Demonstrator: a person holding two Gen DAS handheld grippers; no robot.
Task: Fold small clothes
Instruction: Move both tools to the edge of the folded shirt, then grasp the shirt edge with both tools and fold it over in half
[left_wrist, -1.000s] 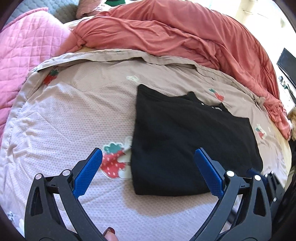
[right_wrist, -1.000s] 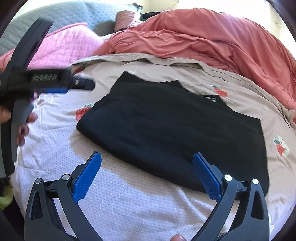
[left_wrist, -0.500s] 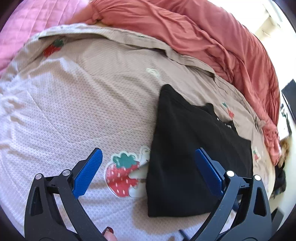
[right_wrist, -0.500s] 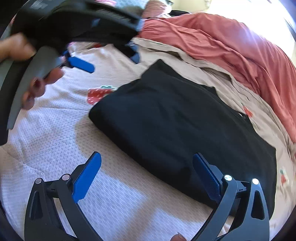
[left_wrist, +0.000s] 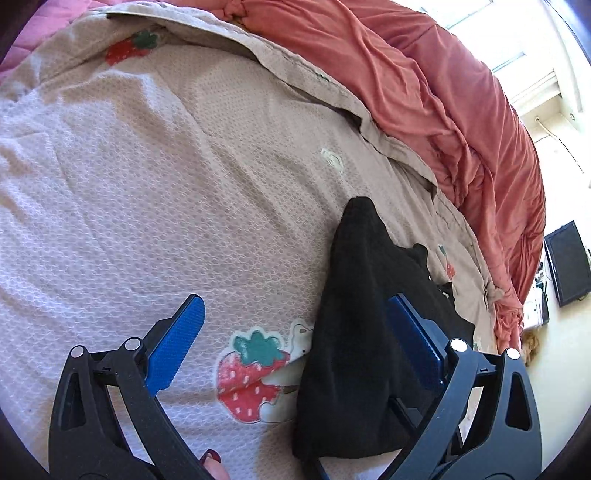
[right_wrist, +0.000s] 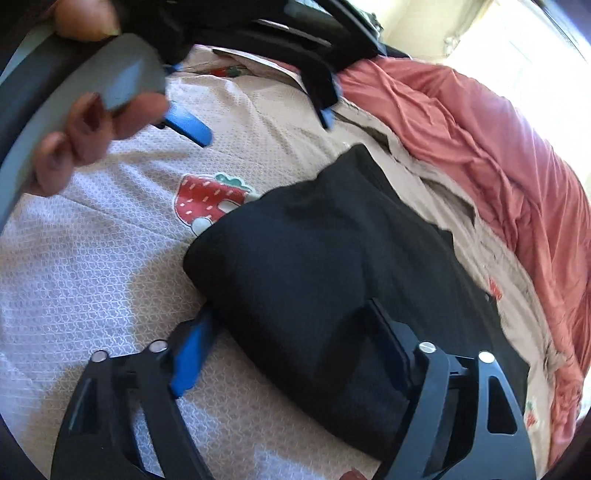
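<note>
Both tools have dropped toward the black garment lying part-folded on the strawberry-print bed cover; the right tool has just been closing, its jaws now astride the near edge without visibly pinching it. The left tool stands wide open, straddling the garment's left edge. This looks like the start of another fold; no readable writing shows.

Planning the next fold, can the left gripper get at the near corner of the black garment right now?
Probably yes: the left gripper is open just above the black garment, one jaw already over its edge, with nothing in between.
</note>
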